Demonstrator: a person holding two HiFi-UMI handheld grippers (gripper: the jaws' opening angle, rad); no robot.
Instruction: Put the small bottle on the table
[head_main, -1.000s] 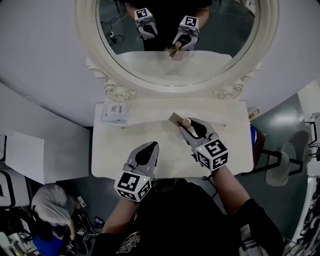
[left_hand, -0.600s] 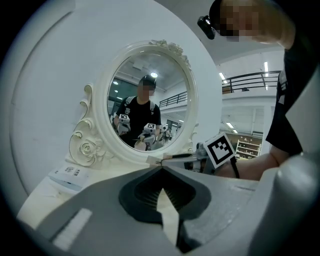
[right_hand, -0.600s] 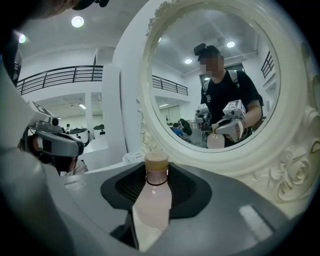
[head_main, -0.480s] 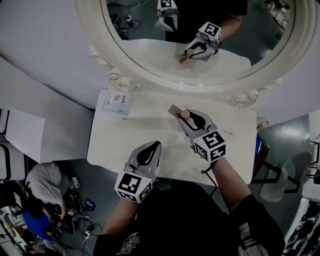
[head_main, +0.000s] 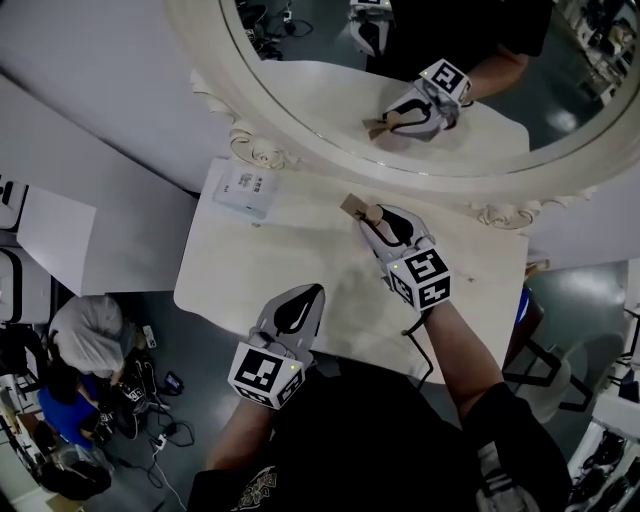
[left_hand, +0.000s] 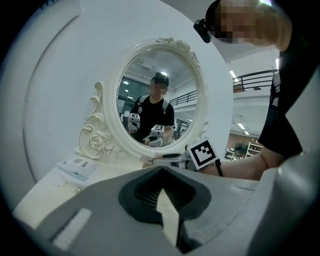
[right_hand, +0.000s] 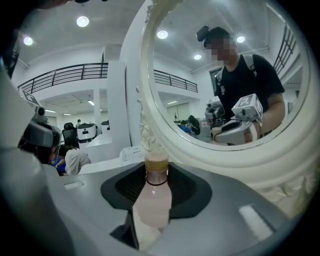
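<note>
Now the right tool (head_main: 370, 222) is clamped on the small bottle (right_hand: 152, 200), whose brownish top points ahead toward the mirror (head_main: 300, 150). Behind it and to its left, the left tool (head_main: 308, 296) has its jaws together and empty, over the near edge of the bench (head_main: 250, 270).

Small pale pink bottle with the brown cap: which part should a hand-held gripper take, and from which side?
Take the rounded body of the small pale pink bottle, below its narrow neck, coming from the base end. The right hand-held gripper does so now, jaws shut on its sides, cap pointing ahead. The body is widest, so probably the surest hold.
</note>
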